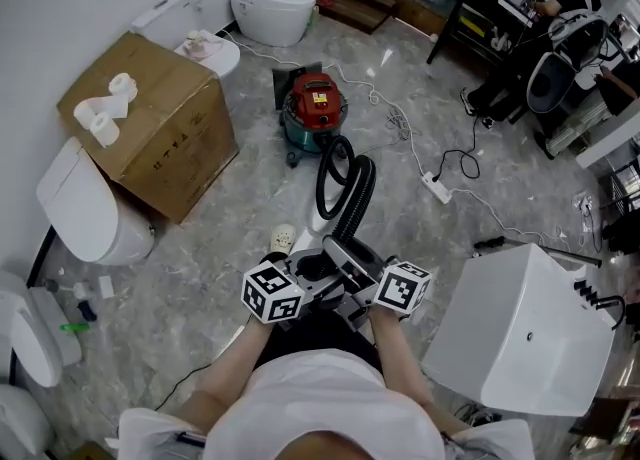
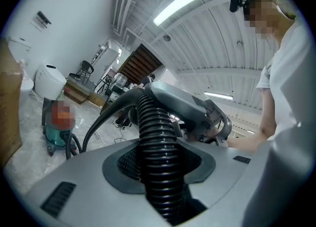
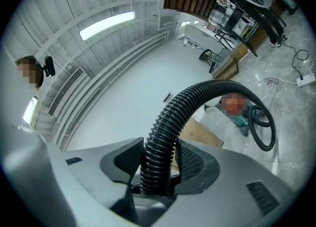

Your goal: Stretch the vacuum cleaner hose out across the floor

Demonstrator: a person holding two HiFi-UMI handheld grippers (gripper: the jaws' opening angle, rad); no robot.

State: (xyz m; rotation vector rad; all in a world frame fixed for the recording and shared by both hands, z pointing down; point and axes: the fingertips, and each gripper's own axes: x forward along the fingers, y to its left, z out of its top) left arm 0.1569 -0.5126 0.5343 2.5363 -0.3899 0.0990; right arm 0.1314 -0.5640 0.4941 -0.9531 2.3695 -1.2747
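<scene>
**Head view:** You hold the black ribbed plastic hose (image 1: 352, 198) in both tools. The left gripper (image 1: 303, 276) and right gripper (image 1: 362, 270) sit side by side just before your body, above the grey marbled stone floor (image 1: 230, 238). The hose runs back to the red-and-teal canister vacuum cleaner (image 1: 312, 113), which stands mid-floor near the brown cardboard box (image 1: 165, 133). Beside the canister the hose curls in a standing loop. The stretch looks only partly done: that slack is left to draw out and the hose is yet to be laid flat.

**Left gripper view:** The smooth grey moulded jaws are clamped on the hose (image 2: 150, 122), with dark cross-hatched pads (image 2: 123, 164) pressing its ridged wall.

**Right gripper view:** This tool grips likewise, its textured pads (image 3: 197, 164) on the corrugated hose (image 3: 170, 117), which arches off toward the canister.
</scene>
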